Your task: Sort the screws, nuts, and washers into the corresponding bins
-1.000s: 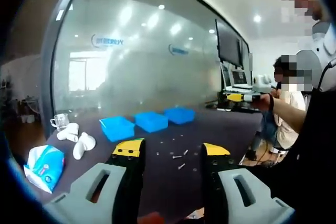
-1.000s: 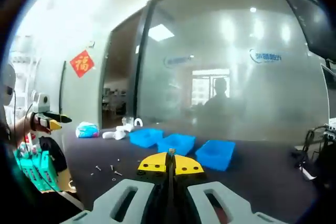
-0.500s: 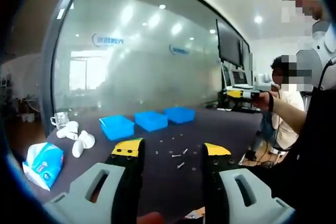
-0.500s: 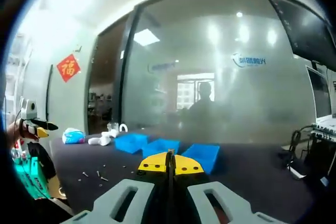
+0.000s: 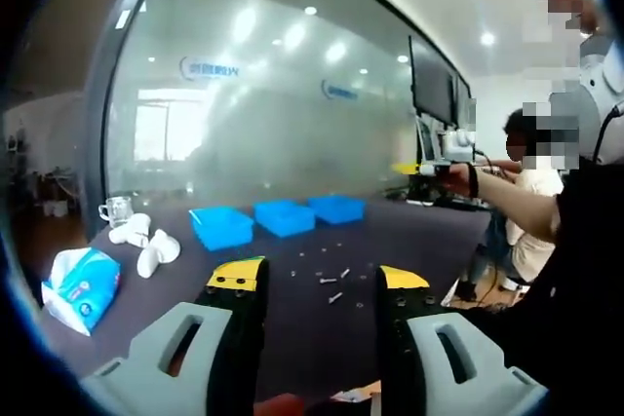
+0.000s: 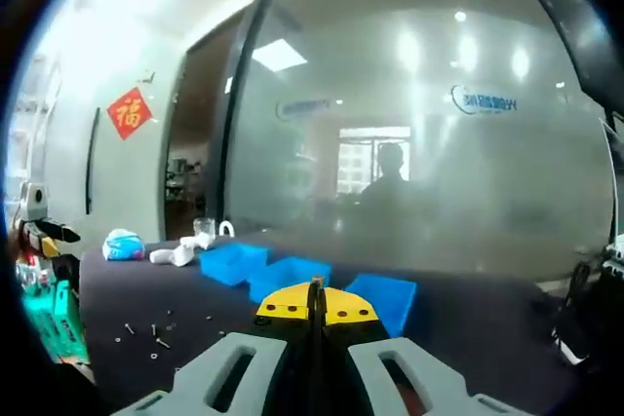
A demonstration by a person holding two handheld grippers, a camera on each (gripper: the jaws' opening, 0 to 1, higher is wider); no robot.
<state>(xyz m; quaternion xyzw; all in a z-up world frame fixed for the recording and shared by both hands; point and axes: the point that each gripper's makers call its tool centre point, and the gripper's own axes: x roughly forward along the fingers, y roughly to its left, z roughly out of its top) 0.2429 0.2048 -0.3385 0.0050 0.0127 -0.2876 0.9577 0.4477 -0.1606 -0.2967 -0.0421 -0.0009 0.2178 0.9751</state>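
The left gripper (image 5: 317, 284) is wide open and holds nothing, the right gripper (image 6: 316, 304) pinches a small screw (image 6: 316, 283) above the blue bins (image 6: 292, 275).

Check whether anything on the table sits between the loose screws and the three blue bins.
Nothing visible does. In the left gripper view the loose screws lie on bare dark table, with open surface up to the blue bins. The white objects and tissue pack sit off to the side.
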